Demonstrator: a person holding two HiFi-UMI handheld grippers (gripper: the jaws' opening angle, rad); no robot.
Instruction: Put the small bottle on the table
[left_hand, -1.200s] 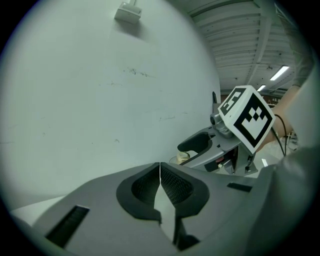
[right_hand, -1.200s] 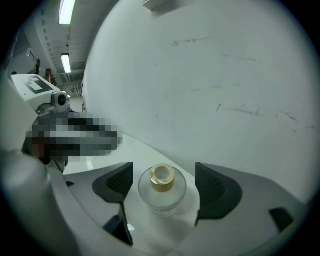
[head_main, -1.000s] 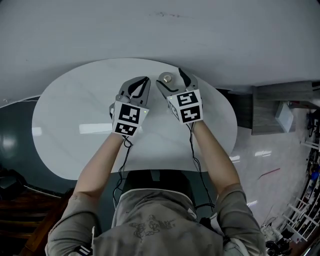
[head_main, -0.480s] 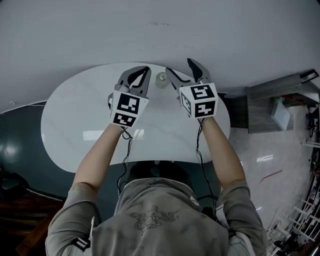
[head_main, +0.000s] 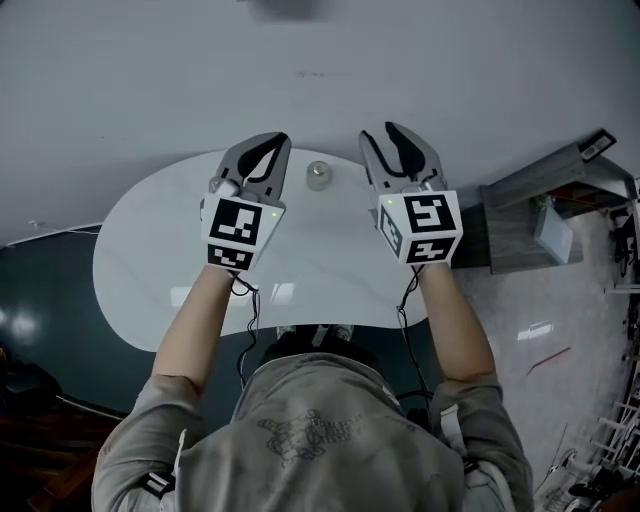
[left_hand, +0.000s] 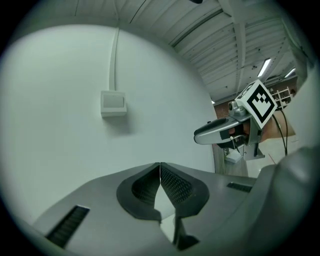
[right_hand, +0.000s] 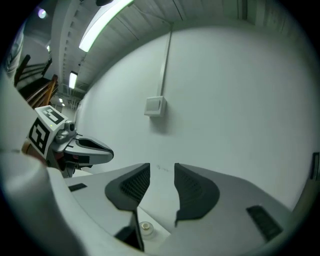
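The small clear bottle (head_main: 318, 176) stands upright on the white oval table (head_main: 160, 260), near its far edge, with nothing touching it. My left gripper (head_main: 272, 140) hovers to the bottle's left, raised above the table, jaws shut and empty (left_hand: 160, 165). My right gripper (head_main: 387, 131) hovers to its right; its jaws (right_hand: 162, 166) are closing with a gap still between them and nothing in it. The right gripper view shows the bottle (right_hand: 146, 227) low down, beneath the jaws. Each gripper view shows the other gripper off to the side.
A plain white wall rises just behind the table, with a small box (right_hand: 154, 106) and a conduit on it. A grey cabinet (head_main: 545, 215) stands to the right of the table. Dark floor lies to the left.
The right gripper has drawn off the bottle to the right, and its jaws have narrowed. Both grippers have risen and spread apart. The bottle stays standing on the table.
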